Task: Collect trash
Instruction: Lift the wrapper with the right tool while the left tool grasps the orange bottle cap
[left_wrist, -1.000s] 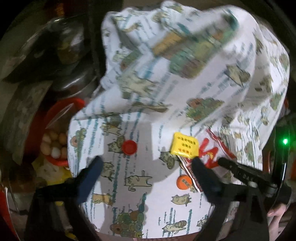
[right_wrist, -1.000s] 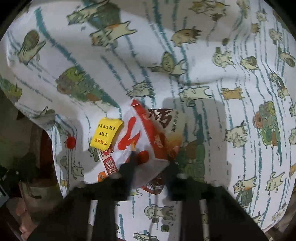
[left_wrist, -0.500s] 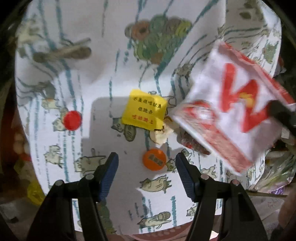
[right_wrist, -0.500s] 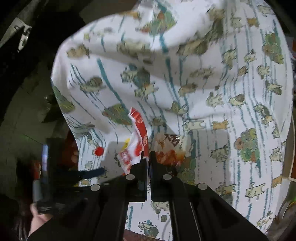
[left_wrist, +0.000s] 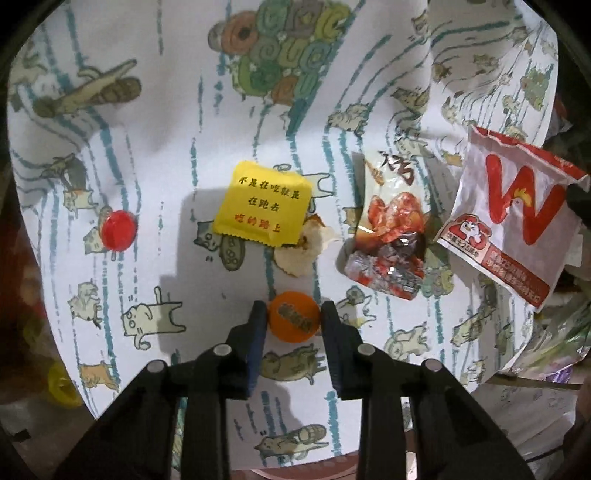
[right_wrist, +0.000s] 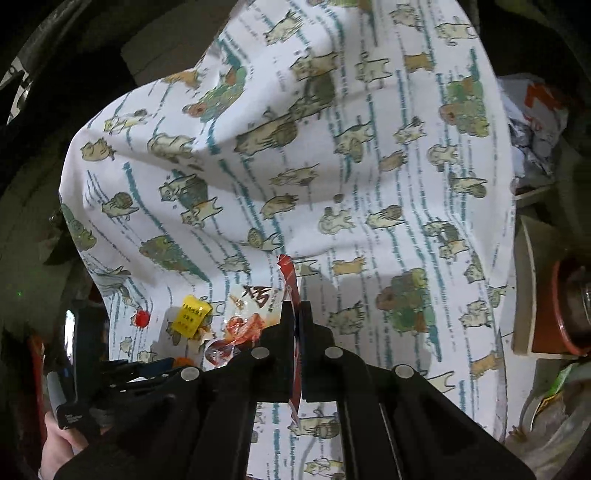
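Note:
On a cat-print cloth (left_wrist: 155, 122) lie an orange bottle cap (left_wrist: 293, 316), a red cap (left_wrist: 119, 230), a yellow sachet (left_wrist: 264, 208), a dried fruit slice (left_wrist: 299, 254) and a crumpled red snack wrapper (left_wrist: 391, 236). My left gripper (left_wrist: 293, 317) has its jaws closed against the orange cap on both sides. My right gripper (right_wrist: 295, 314) is shut on a white and red "W" paper bag (left_wrist: 513, 218), held lifted at the right; in the right wrist view the bag (right_wrist: 291, 291) shows edge-on between the fingers.
The cloth (right_wrist: 332, 147) drapes over a raised surface with dark surroundings. At the right in the right wrist view are a cardboard box (right_wrist: 532, 288), a red container (right_wrist: 569, 306) and crumpled bags (right_wrist: 535, 122). The left gripper (right_wrist: 125, 373) shows at the lower left.
My left gripper moved forward and closed onto the orange cap. My right gripper lifted the "W" bag further right, uncovering the crumpled red wrapper.

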